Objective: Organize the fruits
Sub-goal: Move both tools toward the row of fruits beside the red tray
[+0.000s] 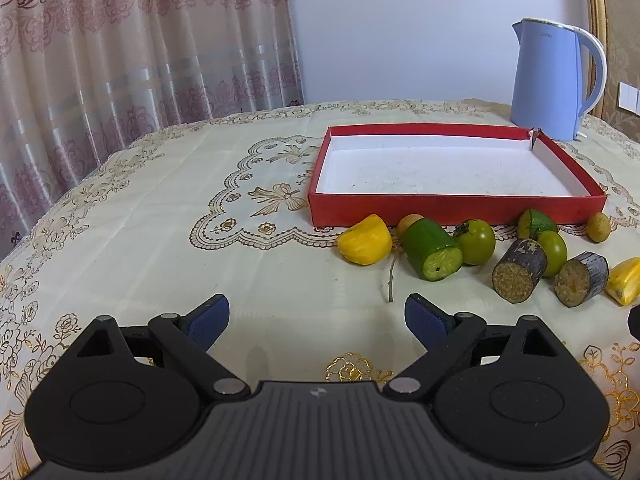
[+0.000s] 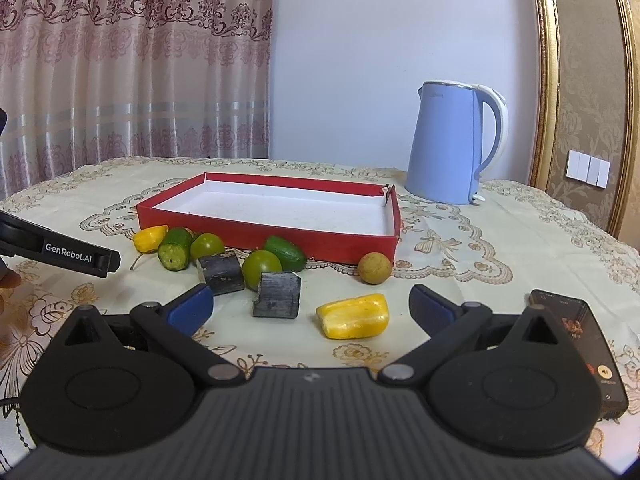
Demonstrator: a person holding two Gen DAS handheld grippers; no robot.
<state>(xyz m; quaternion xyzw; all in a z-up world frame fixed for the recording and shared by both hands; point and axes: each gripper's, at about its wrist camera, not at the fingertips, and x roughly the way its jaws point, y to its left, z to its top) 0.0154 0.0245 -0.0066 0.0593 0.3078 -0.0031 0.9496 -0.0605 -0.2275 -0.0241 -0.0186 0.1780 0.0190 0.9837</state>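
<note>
A shallow red box [image 1: 452,210] [image 2: 280,240] with a white inside stands empty on the table. Fruit pieces lie in front of it: yellow pieces [image 1: 365,240] [image 2: 354,316], cut green pieces [image 1: 432,249] [image 2: 175,249], round green fruits [image 1: 476,241] [image 2: 262,266], dark sugarcane chunks [image 1: 518,276] [image 2: 277,295] and a small brown fruit [image 1: 598,227] [image 2: 374,268]. My left gripper [image 1: 317,318] is open and empty, short of the fruit. My right gripper [image 2: 311,306] is open and empty, with a dark chunk and a yellow piece just ahead of its fingers.
A blue electric kettle [image 1: 554,80] [image 2: 456,144] stands behind the box at the right. A phone [image 2: 580,344] lies by my right gripper. A thin twig [image 1: 392,276] lies near the yellow piece. Curtains hang behind the table's far left edge.
</note>
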